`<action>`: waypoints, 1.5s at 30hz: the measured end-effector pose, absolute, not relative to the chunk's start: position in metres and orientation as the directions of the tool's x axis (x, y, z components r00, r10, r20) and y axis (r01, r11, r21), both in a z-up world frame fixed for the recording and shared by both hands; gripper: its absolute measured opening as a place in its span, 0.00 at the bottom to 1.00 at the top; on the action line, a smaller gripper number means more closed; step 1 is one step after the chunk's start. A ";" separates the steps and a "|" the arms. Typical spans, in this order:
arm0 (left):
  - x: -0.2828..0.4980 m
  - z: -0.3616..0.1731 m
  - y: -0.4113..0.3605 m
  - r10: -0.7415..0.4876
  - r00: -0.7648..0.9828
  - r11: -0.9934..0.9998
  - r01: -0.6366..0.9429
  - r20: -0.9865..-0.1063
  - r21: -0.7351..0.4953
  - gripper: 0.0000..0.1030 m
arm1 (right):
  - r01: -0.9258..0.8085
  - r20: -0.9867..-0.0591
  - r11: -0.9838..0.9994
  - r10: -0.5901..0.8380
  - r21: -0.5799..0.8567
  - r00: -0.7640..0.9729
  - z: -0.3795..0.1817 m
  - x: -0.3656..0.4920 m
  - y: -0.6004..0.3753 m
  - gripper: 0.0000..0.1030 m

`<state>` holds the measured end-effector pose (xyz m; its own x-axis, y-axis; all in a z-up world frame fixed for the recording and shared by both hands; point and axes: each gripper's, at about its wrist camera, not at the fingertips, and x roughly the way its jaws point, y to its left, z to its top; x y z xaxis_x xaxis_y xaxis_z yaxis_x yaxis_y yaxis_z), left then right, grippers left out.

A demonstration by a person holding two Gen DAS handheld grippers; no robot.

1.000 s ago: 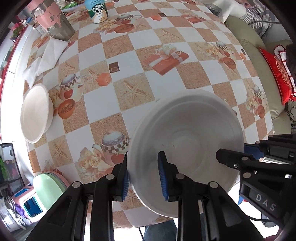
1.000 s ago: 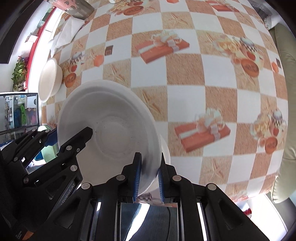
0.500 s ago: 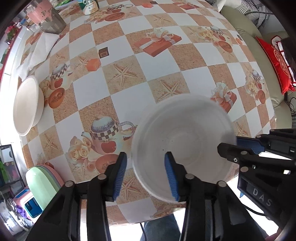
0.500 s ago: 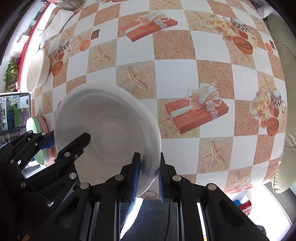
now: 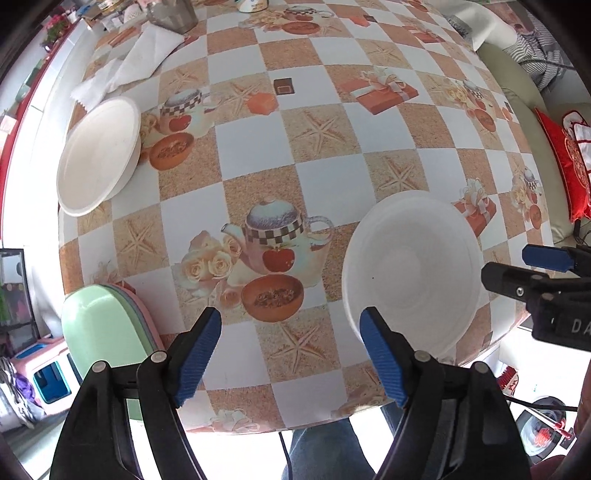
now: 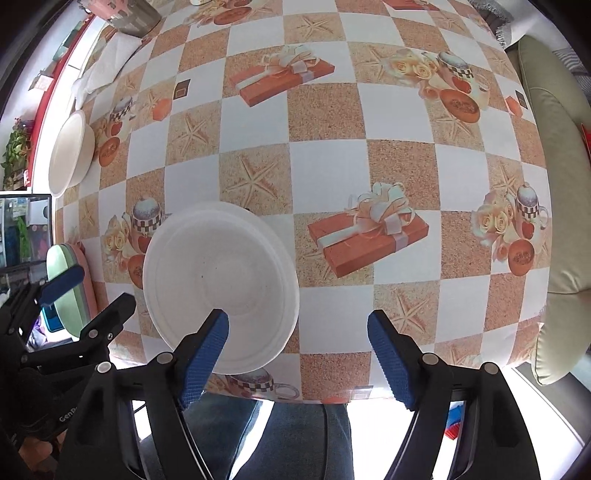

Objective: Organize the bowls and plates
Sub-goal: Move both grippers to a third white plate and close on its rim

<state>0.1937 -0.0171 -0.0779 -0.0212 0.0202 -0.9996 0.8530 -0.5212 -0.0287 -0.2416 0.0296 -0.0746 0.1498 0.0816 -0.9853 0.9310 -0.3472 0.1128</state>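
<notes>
A white bowl stack (image 5: 410, 269) rests on the checkered tablecloth near the front edge; it also shows in the right wrist view (image 6: 218, 280). A second white bowl (image 5: 98, 155) sits at the table's left edge, also in the right wrist view (image 6: 68, 153). My left gripper (image 5: 291, 354) is open and empty, above the table to the left of the near bowls. My right gripper (image 6: 297, 358) is open and empty, just right of the near bowls, its left fingertip (image 6: 212, 343) over their rim.
White napkins (image 5: 129, 70) and a metal cup (image 5: 171, 14) lie at the far left. A green stool stack (image 5: 103, 332) stands beside the table's left front corner. A beige sofa (image 6: 554, 177) with a red cushion (image 5: 561, 162) runs along the right side.
Both grippers opened and let go of the white bowl, which now sits on the table. Both grippers pulled back and apart from it.
</notes>
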 end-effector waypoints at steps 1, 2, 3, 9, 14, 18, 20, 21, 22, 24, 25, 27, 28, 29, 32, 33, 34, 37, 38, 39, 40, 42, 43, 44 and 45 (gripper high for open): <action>0.198 -0.079 -0.017 0.027 -0.022 -0.513 0.858 -0.999 -0.033 0.78 | 0.931 -0.985 -0.349 0.082 0.111 0.149 -0.074 -0.241 0.029 0.77; 0.202 -0.079 -0.017 0.033 -0.026 -0.504 0.863 -0.999 -0.039 0.78 | 0.930 -0.985 -0.350 0.082 0.113 0.150 -0.074 -0.241 0.028 0.77; 0.206 -0.078 -0.017 0.037 -0.031 -0.494 0.868 -0.999 -0.045 0.78 | 0.930 -0.984 -0.348 0.083 0.118 0.156 -0.074 -0.239 0.027 0.78; 0.228 -0.068 -0.024 0.020 -0.058 -0.434 0.899 -0.998 -0.061 0.78 | 0.940 -0.981 -0.306 0.071 0.150 0.179 -0.067 -0.222 0.017 0.99; 0.251 -0.059 -0.035 0.003 -0.072 -0.380 0.922 -0.997 -0.068 0.78 | 0.954 -0.981 -0.253 0.068 0.159 0.181 -0.060 -0.201 0.002 0.99; 0.269 -0.053 -0.049 -0.022 -0.067 -0.333 0.941 -0.998 -0.056 0.78 | 0.963 -0.981 -0.211 0.062 0.165 0.181 -0.052 -0.187 -0.011 0.99; 0.279 -0.050 -0.058 -0.031 -0.068 -0.304 0.951 -0.997 -0.056 0.78 | 0.966 -0.982 -0.197 0.059 0.166 0.180 -0.049 -0.181 -0.019 0.99; 0.284 -0.049 -0.063 -0.034 -0.068 -0.290 0.955 -0.997 -0.056 0.78 | 0.968 -0.982 -0.190 0.058 0.166 0.180 -0.048 -0.178 -0.023 0.99; 0.289 -0.048 -0.068 -0.039 -0.066 -0.277 0.959 -0.997 -0.053 0.78 | 0.969 -0.982 -0.184 0.057 0.166 0.180 -0.047 -0.175 -0.027 0.99; 0.299 -0.044 -0.080 -0.055 -0.064 -0.253 0.966 -0.996 -0.048 0.78 | 0.971 -0.982 -0.173 0.059 0.167 0.179 -0.045 -0.169 -0.037 0.99; 0.304 -0.042 -0.085 -0.064 -0.061 -0.241 0.969 -0.996 -0.044 0.78 | 0.972 -0.982 -0.166 0.063 0.165 0.178 -0.044 -0.165 -0.041 0.99; 0.314 -0.039 -0.097 -0.079 -0.054 -0.217 0.976 -0.995 -0.036 0.78 | 0.975 -0.982 -0.147 0.069 0.165 0.177 -0.043 -0.157 -0.050 0.99; 0.319 -0.038 -0.104 -0.085 -0.050 -0.204 0.978 -0.995 -0.031 0.78 | 0.976 -0.981 -0.137 0.071 0.167 0.178 -0.043 -0.153 -0.054 0.99; 0.324 -0.037 -0.110 -0.091 -0.045 -0.192 0.981 -0.995 -0.027 0.78 | 0.978 -0.981 -0.125 0.073 0.168 0.178 -0.044 -0.148 -0.058 0.99; 0.337 -0.037 -0.130 -0.107 -0.022 -0.153 0.988 -0.994 -0.005 0.78 | 0.981 -0.982 -0.094 0.073 0.169 0.176 -0.043 -0.134 -0.075 0.99; 0.341 -0.038 -0.136 -0.111 -0.017 -0.142 0.990 -0.994 -0.001 0.78 | 0.981 -0.981 -0.089 0.073 0.173 0.180 -0.043 -0.129 -0.081 0.99; 0.344 -0.040 -0.143 -0.114 -0.011 -0.131 0.991 -0.993 0.004 0.78 | 0.981 -0.981 -0.086 0.073 0.176 0.182 -0.044 -0.126 -0.086 0.99; 0.352 -0.046 -0.160 -0.126 0.022 -0.108 0.993 -0.992 0.036 0.78 | 0.981 -0.980 -0.080 0.072 0.178 0.184 -0.047 -0.113 -0.106 0.99; 0.354 -0.049 -0.166 -0.127 0.032 -0.098 0.994 -0.991 0.045 0.78 | 0.981 -0.980 -0.080 0.072 0.178 0.184 -0.049 -0.109 -0.113 0.99; 0.356 -0.052 -0.172 -0.125 0.038 -0.088 0.995 -0.991 0.049 0.78 | 0.980 -0.980 -0.080 0.071 0.180 0.186 -0.051 -0.105 -0.120 0.99; 0.358 -0.056 -0.177 -0.120 0.039 -0.079 0.996 -0.992 0.049 0.78 | 0.979 -0.979 -0.083 0.070 0.185 0.191 -0.054 -0.101 -0.128 0.99; 0.361 -0.065 -0.187 -0.100 0.032 -0.063 0.997 -0.994 0.038 0.78 | 0.975 -0.975 -0.088 0.077 0.202 0.209 -0.061 -0.094 -0.142 0.99; 0.362 -0.069 -0.191 -0.093 0.032 -0.056 0.998 -0.995 0.038 0.78 | 0.974 -0.973 -0.089 0.081 0.210 0.217 -0.065 -0.092 -0.148 0.99; 0.362 -0.073 -0.195 -0.090 0.040 -0.051 0.998 -0.995 0.045 0.78 | 0.974 -0.973 -0.088 0.084 0.209 0.217 -0.069 -0.090 -0.153 0.99; 0.363 -0.077 -0.199 -0.091 0.049 -0.048 0.997 -0.995 0.054 0.78 | 0.976 -0.975 -0.085 0.087 0.200 0.207 -0.073 -0.087 -0.160 0.99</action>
